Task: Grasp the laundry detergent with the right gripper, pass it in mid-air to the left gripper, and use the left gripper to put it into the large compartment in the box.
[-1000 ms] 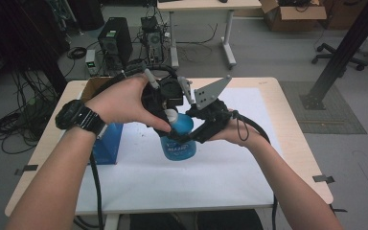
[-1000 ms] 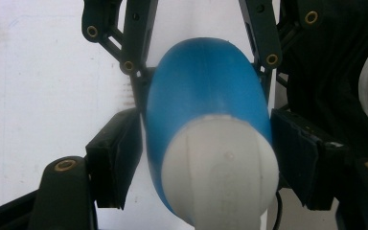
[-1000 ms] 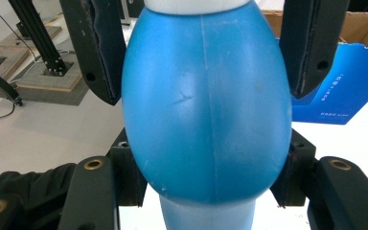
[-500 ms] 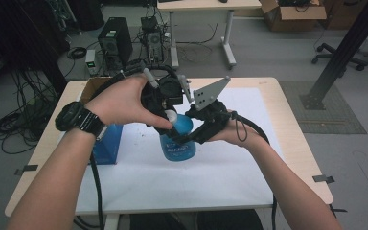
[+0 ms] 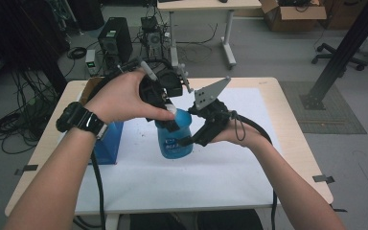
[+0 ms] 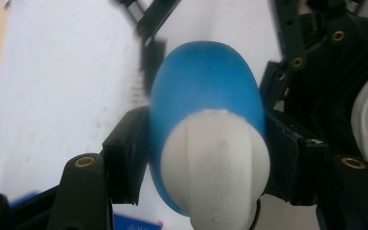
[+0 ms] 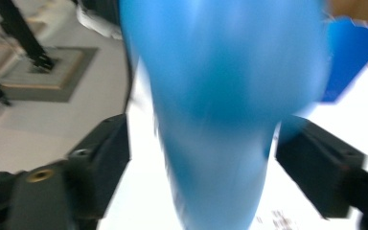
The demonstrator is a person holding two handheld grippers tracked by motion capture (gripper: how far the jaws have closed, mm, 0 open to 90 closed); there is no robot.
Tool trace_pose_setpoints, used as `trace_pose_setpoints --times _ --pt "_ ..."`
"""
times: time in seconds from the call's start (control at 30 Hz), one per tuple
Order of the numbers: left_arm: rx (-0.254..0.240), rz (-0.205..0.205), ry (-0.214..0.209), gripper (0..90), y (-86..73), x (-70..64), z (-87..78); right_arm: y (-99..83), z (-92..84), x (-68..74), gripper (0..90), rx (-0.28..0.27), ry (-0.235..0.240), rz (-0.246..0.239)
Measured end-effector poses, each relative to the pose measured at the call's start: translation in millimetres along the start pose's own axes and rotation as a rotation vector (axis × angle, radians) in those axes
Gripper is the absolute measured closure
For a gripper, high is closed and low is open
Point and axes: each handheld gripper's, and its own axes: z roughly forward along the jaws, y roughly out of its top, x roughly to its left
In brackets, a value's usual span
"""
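Blue bottle [image 5: 174, 137] upright on white-covered worktop [image 5: 230, 167]. Left hand-held gripper [image 5: 168, 111] clamped on its white cap [image 6: 215, 163]. Right hand-held gripper [image 5: 186, 142] jaws just opening, flanking bottle body, pads clear.

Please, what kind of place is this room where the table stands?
Probably a lab or workshop. Behind the table a computer tower stands on the floor among loose cables, and farther back are a second desk, a cardboard box and an office chair.
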Motion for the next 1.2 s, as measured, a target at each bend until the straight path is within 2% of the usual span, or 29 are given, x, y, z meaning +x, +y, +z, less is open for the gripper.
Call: trace_pose_setpoints --times 0.03,0.1,0.13,0.17,0.2,0.23,0.27,0.3,0.33,0.37,0.4,0.43,0.47,0.5,0.6,0.63,0.67,0.73,0.77,0.87,0.9,0.93,1.03,1.07,1.1,1.2 --pt "0.007 -0.03 0.023 38.2 -1.2 2.0 -3.6 -7.1 0.1 -2.6 16.3 0.028 -0.013 0.025" --pt "0.022 -0.115 0.065 38.1 -5.1 8.1 -12.7 -12.6 -2.0 -3.4 15.3 0.056 -0.04 0.029" --pt "0.022 -0.115 0.065 38.1 -5.1 8.1 -12.7 -12.6 -2.0 -3.4 15.3 0.056 -0.04 0.029" --pt "0.032 -0.153 0.082 38.1 -7.1 11.4 -17.5 -15.9 -3.8 -4.1 14.8 0.073 -0.05 0.035" --pt "0.033 -0.181 0.097 38.2 -9.2 14.1 -21.5 -23.9 -8.4 -6.8 12.7 0.115 -0.08 0.06" --pt "0.038 -0.217 0.11 38.2 -11.3 16.4 -25.5 -27.7 -10.9 -8.0 11.8 0.143 -0.098 0.064" --pt "0.033 -0.295 0.138 38.2 -16.0 21.3 -33.1 -31.6 -13.7 -9.1 11.3 0.168 -0.11 0.075" --pt "0.029 -0.331 0.156 38.2 -19.0 24.5 -37.8 -34.6 -16.0 -9.9 10.8 0.181 -0.123 0.081" --pt "0.029 -0.331 0.156 38.2 -19.0 24.5 -37.8 -34.6 -16.0 -9.9 10.8 0.181 -0.123 0.081" --pt "0.025 -0.402 0.193 38.2 -25.5 30.4 -47.1 -43.6 -23.8 -11.6 9.5 0.227 -0.158 0.099" --pt "0.025 -0.402 0.193 38.2 -25.5 30.4 -47.1 -43.6 -23.8 -11.6 9.5 0.227 -0.158 0.099" --pt "0.026 -0.437 0.214 38.2 -29.8 34.1 -52.9 -46.7 -26.3 -12.2 9.3 0.244 -0.172 0.103" --pt "0.019 -0.498 0.239 38.3 -36.3 39.6 -60.6 -55.8 -34.0 -13.2 9.3 0.288 -0.203 0.111" --pt "0.019 -0.498 0.239 38.3 -36.3 39.6 -60.6 -55.8 -34.0 -13.2 9.3 0.288 -0.203 0.111" --pt "0.004 -0.595 0.272 38.3 -48.7 49.6 -74.7 -67.3 -45.6 -14.0 9.5 0.305 -0.229 0.135" --pt "-0.009 -0.661 0.289 38.3 -55.4 53.9 -81.2 -74.1 -52.9 -14.4 9.6 0.31 -0.242 0.146" --pt "-0.009 -0.661 0.289 38.3 -55.4 53.9 -81.2 -74.1 -52.9 -14.4 9.6 0.31 -0.242 0.146" --pt "-0.023 -0.748 0.302 38.3 -66.3 60.6 -90.5 -80.2 -59.7 -15.0 9.9 0.317 -0.259 0.16" --pt "-0.021 -0.771 0.302 38.3 -69.5 62.6 -92.9 -85.9 -66.2 -15.9 10.1 0.327 -0.276 0.18" --pt "-0.035 -0.865 0.32 38.3 -83.0 69.3 -100.5 -90.9 -72.1 -16.7 10.2 0.334 -0.289 0.198" --pt "-0.042 -0.913 0.336 38.3 -91.0 72.7 -103.4 -95.1 -77.4 -17.1 10.1 0.342 -0.301 0.215" --pt "-0.042 -0.913 0.336 38.3 -91.0 72.7 -103.4 -95.1 -77.4 -17.1 10.1 0.342 -0.301 0.215" --pt "-0.058 -1.002 0.37 38.3 -108.3 79.3 -107.9 -101.7 -86.0 -17.3 10.2 0.356 -0.322 0.229" --pt "-0.058 -1.002 0.37 38.4 -108.3 79.3 -107.9 -101.7 -86.0 -17.3 10.2 0.356 -0.322 0.229" --pt "-0.066 -1.03 0.38 38.4 -113.4 80.9 -109.0 -102.4 -86.9 -17.2 10.3 0.356 -0.324 0.231" --pt "-0.069 -1.077 0.401 38.3 -124.0 84.7 -110.2 -106.6 -91.6 -16.9 10.4 0.357 -0.332 0.241"
